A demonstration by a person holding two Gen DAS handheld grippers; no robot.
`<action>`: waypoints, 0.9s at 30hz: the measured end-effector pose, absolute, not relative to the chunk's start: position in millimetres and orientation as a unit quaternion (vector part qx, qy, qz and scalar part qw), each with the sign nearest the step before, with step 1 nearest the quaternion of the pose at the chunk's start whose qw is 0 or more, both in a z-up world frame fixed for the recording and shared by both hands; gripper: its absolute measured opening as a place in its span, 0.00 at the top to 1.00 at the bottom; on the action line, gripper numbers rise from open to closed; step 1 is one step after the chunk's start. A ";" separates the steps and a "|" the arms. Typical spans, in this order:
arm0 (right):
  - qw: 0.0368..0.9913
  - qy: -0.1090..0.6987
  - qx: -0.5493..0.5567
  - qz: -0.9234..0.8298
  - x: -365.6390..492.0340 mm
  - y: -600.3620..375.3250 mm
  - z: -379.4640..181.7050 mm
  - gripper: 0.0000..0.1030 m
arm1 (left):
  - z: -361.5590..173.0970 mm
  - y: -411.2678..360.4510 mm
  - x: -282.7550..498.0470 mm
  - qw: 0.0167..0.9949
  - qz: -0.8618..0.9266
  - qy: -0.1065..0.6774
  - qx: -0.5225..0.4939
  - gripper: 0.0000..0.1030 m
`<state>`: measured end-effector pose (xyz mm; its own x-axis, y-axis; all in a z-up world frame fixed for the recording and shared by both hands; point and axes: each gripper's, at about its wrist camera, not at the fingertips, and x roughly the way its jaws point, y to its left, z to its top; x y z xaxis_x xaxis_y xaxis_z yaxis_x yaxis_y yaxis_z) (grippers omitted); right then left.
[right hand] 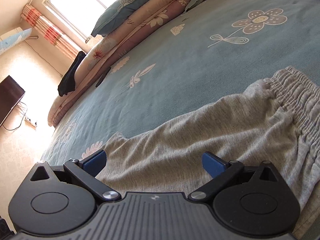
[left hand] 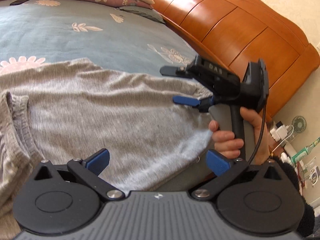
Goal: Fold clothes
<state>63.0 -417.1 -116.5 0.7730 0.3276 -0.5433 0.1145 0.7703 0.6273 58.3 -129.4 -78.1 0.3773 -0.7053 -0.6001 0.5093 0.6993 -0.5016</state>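
Grey sweatpants (left hand: 96, 108) lie spread on the blue flowered bed sheet (left hand: 60, 34). Their ribbed elastic waistband (right hand: 296, 96) shows at the right of the right wrist view, with a leg (right hand: 180, 140) running toward the lower left. My left gripper (left hand: 158, 163) hovers open just above the grey cloth, nothing between its blue pads. My right gripper (right hand: 154, 163) is open too, over the leg. In the left wrist view the right gripper (left hand: 176, 86) appears from the side, held by a hand (left hand: 228, 140), its fingers spread over the garment's right edge.
A wooden headboard (left hand: 240, 30) stands to the right of the bed. Folded quilts and pillows (right hand: 140, 20) are stacked along the far side. A dark garment (right hand: 70, 76) hangs off the quilt's end. A TV (right hand: 10, 98), a window and floor clutter (left hand: 296, 140) lie beyond.
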 end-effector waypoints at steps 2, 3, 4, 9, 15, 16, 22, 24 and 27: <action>0.881 0.316 0.348 0.056 58.6 -423.6 -115.6 0.00 | -75.0 -132.3 84.4 0.815 -0.371 0.416 -0.157 0.01; 0.881 0.309 0.355 0.053 56.4 -426.8 -115.2 0.00 | -76.3 -133.6 97.2 0.810 -0.370 0.419 -0.178 0.01; 0.880 0.303 0.361 0.051 55.1 -429.6 -115.0 0.00 | -79.6 -137.4 109.7 0.802 -0.370 0.426 -0.197 0.01; 0.878 0.287 0.381 0.033 52.3 -440.7 -114.7 0.00 | -102.6 -168.7 164.4 0.764 -0.371 0.460 -0.261 0.01; 0.879 0.279 0.386 -0.005 51.0 -452.4 -113.7 0.00 | -131.6 -192.4 202.3 0.748 -0.352 0.481 -0.292 0.01; 0.877 0.268 0.400 -0.006 47.9 -458.5 -113.7 0.00 | -136.8 -190.6 206.4 0.748 -0.346 0.477 -0.307 0.01; 0.853 0.232 0.466 0.006 38.4 -480.9 -119.3 0.00 | -136.0 -206.6 223.1 0.757 -0.334 0.486 -0.281 0.01; 0.856 0.232 0.461 0.009 37.7 -479.1 -117.3 0.00 | -126.1 -214.7 223.9 0.752 -0.345 0.483 -0.286 0.01; 0.859 0.224 0.460 0.018 31.8 -477.6 -112.1 0.00 | -115.9 -229.7 219.4 0.738 -0.381 0.473 -0.296 0.01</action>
<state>31.8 -477.6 -112.1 0.8989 0.2376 -0.3680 0.1745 0.5763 0.7984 219.4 -229.7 -115.9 0.2629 -0.8413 -0.4723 0.2820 0.5351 -0.7963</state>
